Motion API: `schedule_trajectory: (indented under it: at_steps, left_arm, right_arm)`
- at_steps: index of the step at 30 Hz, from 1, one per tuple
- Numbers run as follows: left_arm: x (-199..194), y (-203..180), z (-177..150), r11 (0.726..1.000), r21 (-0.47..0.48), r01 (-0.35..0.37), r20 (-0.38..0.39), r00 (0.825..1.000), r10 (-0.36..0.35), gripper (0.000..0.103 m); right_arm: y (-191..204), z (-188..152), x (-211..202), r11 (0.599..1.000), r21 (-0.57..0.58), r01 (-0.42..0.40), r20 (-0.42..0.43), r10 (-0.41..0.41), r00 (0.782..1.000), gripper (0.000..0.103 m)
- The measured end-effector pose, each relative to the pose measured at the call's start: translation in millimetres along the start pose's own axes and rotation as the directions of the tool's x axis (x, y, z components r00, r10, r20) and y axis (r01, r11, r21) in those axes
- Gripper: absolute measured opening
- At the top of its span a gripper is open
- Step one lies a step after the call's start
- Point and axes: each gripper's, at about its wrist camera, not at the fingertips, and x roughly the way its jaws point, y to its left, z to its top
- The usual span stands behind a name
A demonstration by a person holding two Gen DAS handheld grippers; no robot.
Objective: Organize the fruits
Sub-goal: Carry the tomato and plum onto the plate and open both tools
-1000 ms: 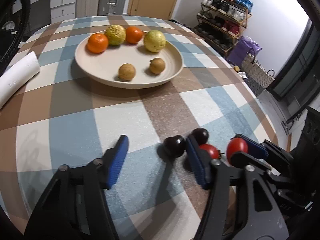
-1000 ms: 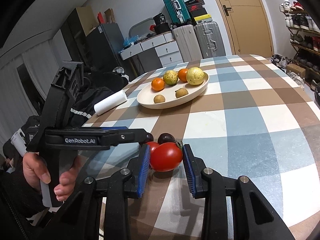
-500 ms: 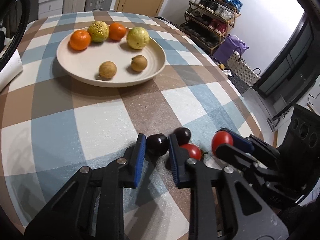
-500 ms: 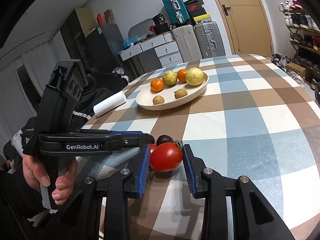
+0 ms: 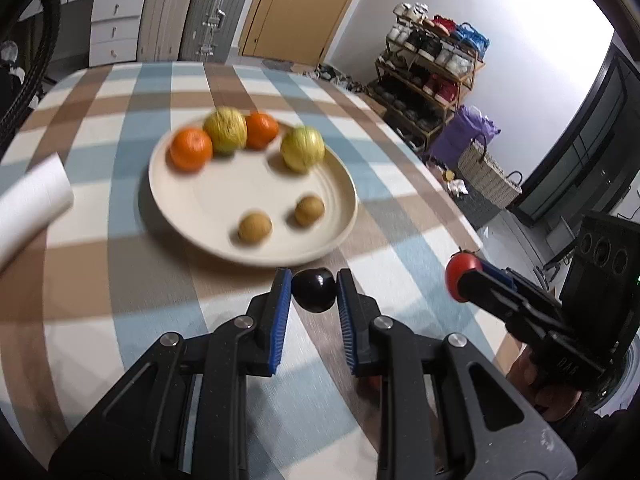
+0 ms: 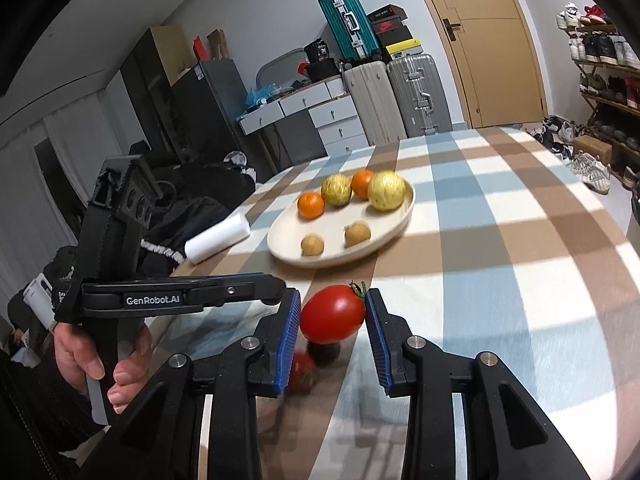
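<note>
White paper roll (image 5: 28,200) lies at the table's (image 5: 80,288) left edge. The cream plate (image 5: 224,216) holds six fruits. Raised just before its near rim, the left gripper (image 5: 314,290) pinches a dark plum (image 5: 314,289). Farther right, the right gripper (image 6: 333,320) is level, clamping a tomato (image 6: 333,319) above two fruits lying on the cloth.

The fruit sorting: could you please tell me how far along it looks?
Six fruits already sit on the plate. In hand: the left tool grips a dark plum, the right tool a red tomato. Left on the table: another tomato and a second dark fruit.
</note>
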Motion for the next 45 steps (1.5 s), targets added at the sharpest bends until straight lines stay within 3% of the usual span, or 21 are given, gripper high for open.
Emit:
schedule_trajectory:
  at_steps: [12,19,30,43,45]
  left_arm:
    - [23,28,79,0.997,-0.026,-0.069,0.068,0.995,0.07,0.021]
    - [59,42,96,0.996,-0.029,-0.088,0.04,0.995,0.089,0.021]
    - [96,54,99,0.997,-0.019,-0.069,0.005,0.998,0.069,0.021]
    - [108,58,99,0.998,-0.024,-0.066,-0.002,0.998,0.066,0.021]
    - [109,58,99,0.998,-0.026,-0.057,0.004,0.998,0.057,0.021]
  right_arm:
    - [0,105,56,0.995,-0.083,-0.05,-0.016,0.049,0.999,0.034]
    - [-7,143,112,0.995,-0.068,-0.073,-0.081,0.067,0.994,0.034]
    - [-20,145,177,0.991,-0.12,-0.062,-0.179,0.04,0.983,0.034]
    - [-19,138,201,0.987,-0.159,-0.034,-0.245,-0.006,0.969,0.034]
    - [-19,138,203,0.986,-0.163,-0.021,-0.247,-0.02,0.969,0.038]
